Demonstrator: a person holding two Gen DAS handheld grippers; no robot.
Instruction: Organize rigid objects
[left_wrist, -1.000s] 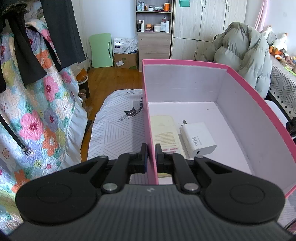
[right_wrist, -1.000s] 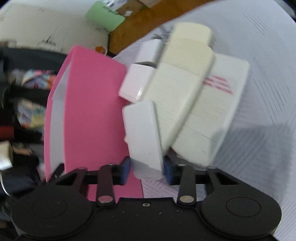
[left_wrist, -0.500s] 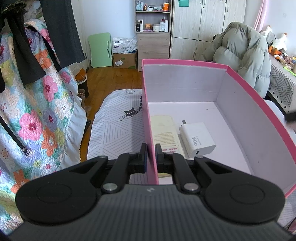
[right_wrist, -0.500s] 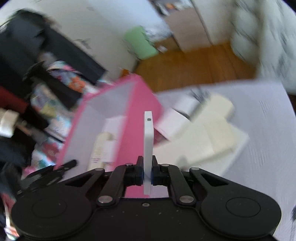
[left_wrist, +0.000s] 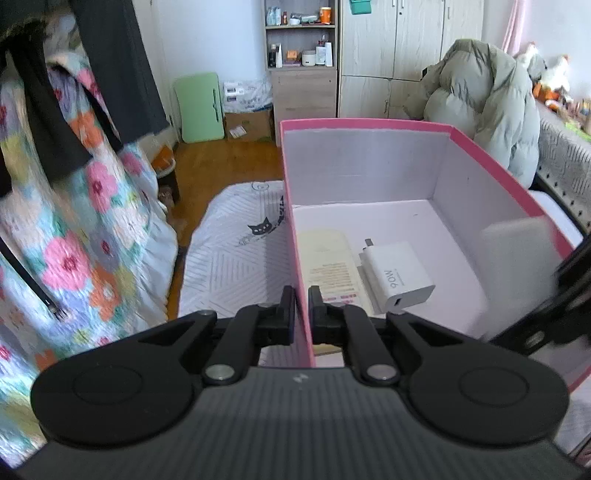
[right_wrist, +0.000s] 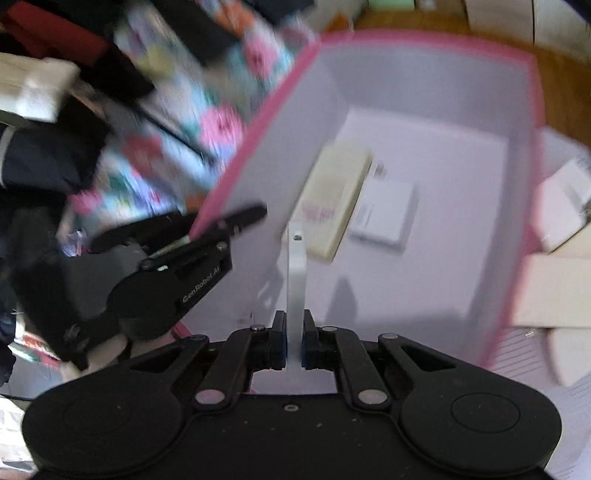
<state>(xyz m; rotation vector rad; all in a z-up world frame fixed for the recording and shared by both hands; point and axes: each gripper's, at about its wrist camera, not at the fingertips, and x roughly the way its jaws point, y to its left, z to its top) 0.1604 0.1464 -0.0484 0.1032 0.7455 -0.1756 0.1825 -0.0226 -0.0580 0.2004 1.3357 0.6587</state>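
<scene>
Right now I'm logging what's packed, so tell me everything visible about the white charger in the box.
The white charger is a glossy plastic block with rounded corners, printed "90W" on top, a port on its near end and prongs at its far end. It lies flat on the floor of the pink box, beside a cream packet. Neither pair of tongs touches it.

Left gripper (left_wrist: 301, 314) clamped on the near wall of the pink box (left_wrist: 369, 123) — inside lie a white charger (left_wrist: 397, 275) and a cream pack (left_wrist: 330, 264), side by side.
</scene>
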